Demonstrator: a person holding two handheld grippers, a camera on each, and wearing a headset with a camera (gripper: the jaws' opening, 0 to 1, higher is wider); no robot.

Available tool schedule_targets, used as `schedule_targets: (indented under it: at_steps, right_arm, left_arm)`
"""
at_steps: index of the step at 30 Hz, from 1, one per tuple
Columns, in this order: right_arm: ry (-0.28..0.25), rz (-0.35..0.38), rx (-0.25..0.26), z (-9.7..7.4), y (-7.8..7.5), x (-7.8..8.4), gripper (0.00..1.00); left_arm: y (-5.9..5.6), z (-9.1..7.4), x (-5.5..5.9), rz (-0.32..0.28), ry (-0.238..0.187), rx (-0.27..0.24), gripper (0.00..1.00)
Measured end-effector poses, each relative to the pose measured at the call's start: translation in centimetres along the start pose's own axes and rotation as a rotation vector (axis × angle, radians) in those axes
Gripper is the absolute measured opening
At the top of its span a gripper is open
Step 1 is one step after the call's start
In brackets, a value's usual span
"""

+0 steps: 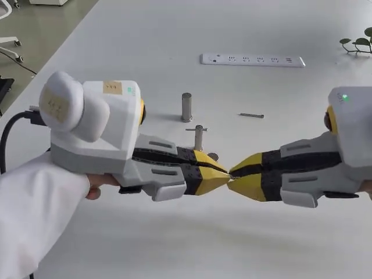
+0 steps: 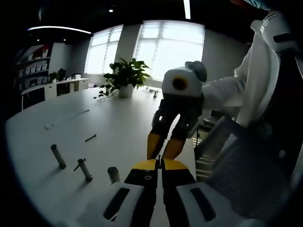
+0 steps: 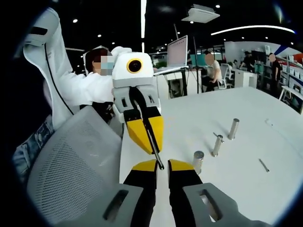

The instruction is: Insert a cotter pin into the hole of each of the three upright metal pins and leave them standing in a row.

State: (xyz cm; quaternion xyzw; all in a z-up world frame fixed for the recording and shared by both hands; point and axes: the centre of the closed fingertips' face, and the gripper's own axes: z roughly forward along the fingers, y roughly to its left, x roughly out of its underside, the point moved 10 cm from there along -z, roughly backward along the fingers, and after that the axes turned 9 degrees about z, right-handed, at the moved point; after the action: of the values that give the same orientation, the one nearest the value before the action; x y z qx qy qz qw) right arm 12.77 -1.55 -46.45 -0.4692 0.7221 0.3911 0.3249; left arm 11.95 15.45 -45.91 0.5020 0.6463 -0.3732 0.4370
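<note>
My left gripper (image 2: 160, 163) pinches the cotter pin (image 3: 155, 143) shut-tight, its free end between my right gripper's (image 3: 163, 166) slightly parted jaws, so I'd close squarely before carrying it to the nearest bare metal pin (image 3: 198, 161) on the table (image 1: 174, 232).

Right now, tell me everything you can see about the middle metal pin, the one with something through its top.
The middle metal pin is a short grey steel-looking cylinder standing upright on the white table. A thin cotter pin runs crosswise through it just below its flat top, sticking out sideways. It stands between the far pin and the near pin, apart from both. Nothing else touches it.
</note>
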Motion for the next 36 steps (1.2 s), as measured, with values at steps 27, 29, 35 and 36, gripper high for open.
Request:
schedule_targets:
  at_steps: [27,29,35,36]
  right_arm:
    - [0.089,-0.108,-0.071,-0.7,0.5,-0.1,0.0]
    - [0.092,-0.119,-0.071,-0.7,0.5,-0.1,0.0]
    - [0.091,-0.118,-0.074,-0.6,0.3,0.0,0.0]
    - [0.091,-0.12,-0.074,-0.6,0.3,0.0,0.0]
  left_arm:
    - [-0.6,0.7,1.2,0.064,0.093,0.083,0.0]
    - [-0.6,0.7,1.1,0.069,0.093,0.081,0.0]
    - [-0.4,0.8,1.1,0.065,0.095,0.076,0.01]
    - [-0.4,0.8,1.1,0.063,0.095,0.073,0.01]
